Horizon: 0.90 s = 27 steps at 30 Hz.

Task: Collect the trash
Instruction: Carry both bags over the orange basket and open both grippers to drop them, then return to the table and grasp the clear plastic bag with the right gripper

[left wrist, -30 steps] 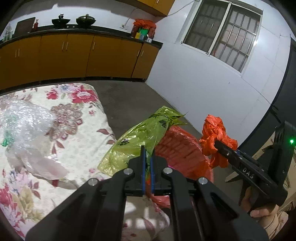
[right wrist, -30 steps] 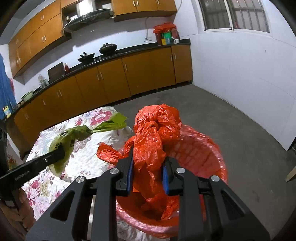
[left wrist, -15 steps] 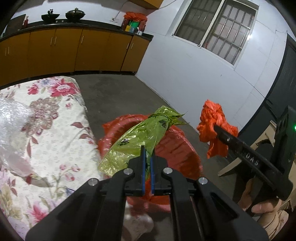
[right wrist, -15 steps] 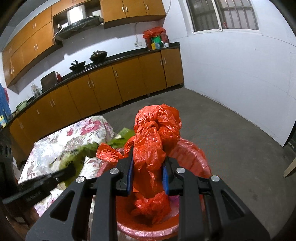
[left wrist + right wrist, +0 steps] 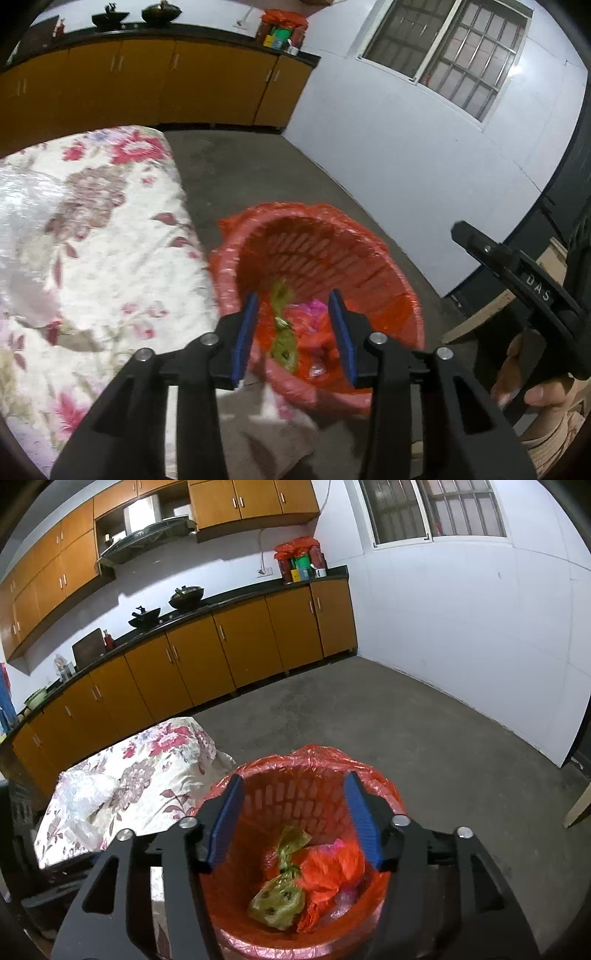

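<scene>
A red basket lined with a red bag [image 5: 373,266] [image 5: 373,775] stands on the floor beside the table. A green plastic bag [image 5: 279,897] [image 5: 282,336] and an orange plastic bag [image 5: 332,867] [image 5: 306,321] lie inside it, with some pink and clear scraps. My left gripper [image 5: 293,332] is open and empty above the basket's near rim. My right gripper [image 5: 293,819] is open and empty over the basket. The right gripper's finger also shows at the right of the left wrist view [image 5: 517,273].
A table with a floral cloth [image 5: 103,258] [image 5: 155,771] stands left of the basket, with crumpled clear plastic wrap [image 5: 88,794] [image 5: 22,221] on it. Brown kitchen cabinets [image 5: 221,657] line the far wall. Grey floor [image 5: 443,746] lies beyond. A wooden piece [image 5: 578,808] is at the right.
Both grippers have opened. The green bag dropped from the left gripper and the orange bag from the right gripper; both now lie in the basket.
</scene>
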Motion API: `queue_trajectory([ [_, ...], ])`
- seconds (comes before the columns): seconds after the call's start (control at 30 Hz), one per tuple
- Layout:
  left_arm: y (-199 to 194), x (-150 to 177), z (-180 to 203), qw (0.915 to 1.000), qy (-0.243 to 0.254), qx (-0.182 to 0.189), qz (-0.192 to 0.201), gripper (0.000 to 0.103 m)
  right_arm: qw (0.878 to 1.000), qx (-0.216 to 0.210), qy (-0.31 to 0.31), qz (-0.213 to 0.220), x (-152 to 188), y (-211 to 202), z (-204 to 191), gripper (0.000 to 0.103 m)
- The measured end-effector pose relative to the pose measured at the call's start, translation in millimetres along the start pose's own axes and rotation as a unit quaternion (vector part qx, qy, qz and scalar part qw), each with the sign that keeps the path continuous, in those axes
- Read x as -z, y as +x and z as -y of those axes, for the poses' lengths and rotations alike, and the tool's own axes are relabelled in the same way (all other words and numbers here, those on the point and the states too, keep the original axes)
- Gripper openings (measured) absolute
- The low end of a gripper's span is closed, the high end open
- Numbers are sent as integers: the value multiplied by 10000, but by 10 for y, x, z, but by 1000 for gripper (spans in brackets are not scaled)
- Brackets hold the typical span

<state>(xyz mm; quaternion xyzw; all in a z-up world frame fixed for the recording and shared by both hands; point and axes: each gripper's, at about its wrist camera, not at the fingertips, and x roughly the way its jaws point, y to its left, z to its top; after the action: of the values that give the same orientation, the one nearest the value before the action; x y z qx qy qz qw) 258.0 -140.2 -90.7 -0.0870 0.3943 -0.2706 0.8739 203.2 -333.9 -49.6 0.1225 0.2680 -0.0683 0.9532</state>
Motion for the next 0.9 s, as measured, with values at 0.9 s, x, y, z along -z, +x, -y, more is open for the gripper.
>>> queue_trajectory([
  [0.9,-1422,450,-1509,9624,-795,-2315,1174,64,9878,-1096,-1095,-182,191,6,-1240,64],
])
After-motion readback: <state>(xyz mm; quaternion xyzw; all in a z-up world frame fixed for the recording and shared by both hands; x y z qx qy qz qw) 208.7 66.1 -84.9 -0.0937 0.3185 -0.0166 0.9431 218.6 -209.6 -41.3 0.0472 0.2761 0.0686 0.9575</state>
